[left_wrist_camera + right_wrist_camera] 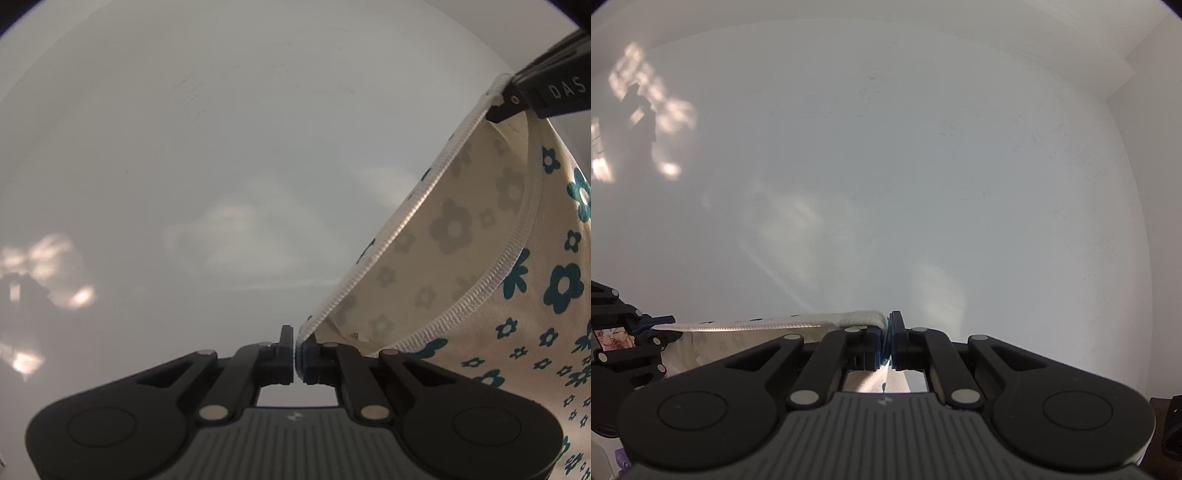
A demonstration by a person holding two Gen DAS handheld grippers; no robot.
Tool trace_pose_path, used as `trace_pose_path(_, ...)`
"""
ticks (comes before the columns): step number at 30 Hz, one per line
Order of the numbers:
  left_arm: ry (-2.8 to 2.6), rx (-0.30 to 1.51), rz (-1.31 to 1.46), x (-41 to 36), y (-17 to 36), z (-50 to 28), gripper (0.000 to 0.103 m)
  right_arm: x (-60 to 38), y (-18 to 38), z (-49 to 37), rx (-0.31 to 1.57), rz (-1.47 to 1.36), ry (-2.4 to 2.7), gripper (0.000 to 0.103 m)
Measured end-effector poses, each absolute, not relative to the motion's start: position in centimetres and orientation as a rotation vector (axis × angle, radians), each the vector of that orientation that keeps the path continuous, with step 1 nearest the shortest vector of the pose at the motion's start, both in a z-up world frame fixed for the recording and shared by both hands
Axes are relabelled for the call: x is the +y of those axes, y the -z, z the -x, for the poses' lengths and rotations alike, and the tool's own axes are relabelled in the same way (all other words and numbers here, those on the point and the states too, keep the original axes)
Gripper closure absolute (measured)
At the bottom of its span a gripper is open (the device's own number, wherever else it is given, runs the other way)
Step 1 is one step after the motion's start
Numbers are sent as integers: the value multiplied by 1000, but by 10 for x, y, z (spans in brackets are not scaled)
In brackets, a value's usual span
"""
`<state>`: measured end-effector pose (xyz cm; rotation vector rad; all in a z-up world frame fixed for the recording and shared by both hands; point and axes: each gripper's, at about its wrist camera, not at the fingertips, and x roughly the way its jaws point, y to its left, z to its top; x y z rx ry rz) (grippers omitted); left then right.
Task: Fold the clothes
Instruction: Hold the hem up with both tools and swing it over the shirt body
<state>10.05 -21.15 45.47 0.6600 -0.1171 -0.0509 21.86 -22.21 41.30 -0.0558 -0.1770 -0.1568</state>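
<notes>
On my left wrist feed, the left gripper (295, 354) sits at bottom centre with its jaws pinched together on the ribbed white hem of the garment (480, 258), a cream cloth printed with teal flowers. From that pinch the hem climbs diagonally to the upper right of the frame, where the right gripper (498, 107) has the other end clamped between its black fingers; part of its body shows white lettering. The cloth hangs between the two grips and fills the right side of the picture, its faded inner face turned toward me and the printed outer face falling away at the far right edge. On my right wrist feed, the right gripper (889, 343) at bottom centre is closed on the same hem, with a bit of teal print squeezed between the pads. The garment (757, 326) runs as a taut ribbed band toward the lower left, where the left gripper (655, 328) grips it. Behind everything is a plain pale wall (923, 166), with patches of sunlight (650, 110) in the upper left of that frame.
</notes>
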Motion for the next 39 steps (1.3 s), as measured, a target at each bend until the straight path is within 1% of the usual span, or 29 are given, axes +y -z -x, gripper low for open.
trace_pose_path(3,62,-157,-568,-209,-466,-94,99,-269,-447,-148,-182,116,218,99)
trace_pose_path(4,29,-198,-604,-213,-465,-91,99,-276,-452,-136,-184,148,240,99)
trace_pose_path(7,-90,-324,-743,-228,-458,-84,100,-281,-455,-129,-211,166,246,99)
trace_pose_path(8,-93,-342,-732,-227,-462,-79,100,-285,-459,-128,-222,141,235,99)
trace_pose_path(10,-73,-346,-668,-223,-471,-75,100,-287,-463,-133,-198,134,227,99)
trace_pose_path(12,-66,-327,-675,-222,-474,-74,100,-290,-462,-137,-182,115,202,99)
trace_pose_path(15,-119,-344,-775,-226,-468,-81,100,-291,-455,-150,-143,129,206,99)
trace_pose_path(20,-117,-288,-746,-218,-465,-114,100,-295,-444,-179,-79,121,184,99)
trace_pose_path(28,-138,-216,-774,-224,-421,-199,100,-297,-430,-260,-14,147,210,99)
trace_pose_path(30,-140,-200,-785,-229,-418,-222,99,-296,-432,-288,-7,156,218,99)
trace_pose_path(34,-160,-216,-775,-238,-422,-266,99,-304,-439,-330,-22,185,251,99)
trace_pose_path(36,-184,-248,-764,-229,-445,-292,99,-307,-447,-345,-46,195,266,99)
trace_pose_path(39,-213,-312,-735,-231,-459,-299,99,-311,-462,-349,-107,208,275,99)
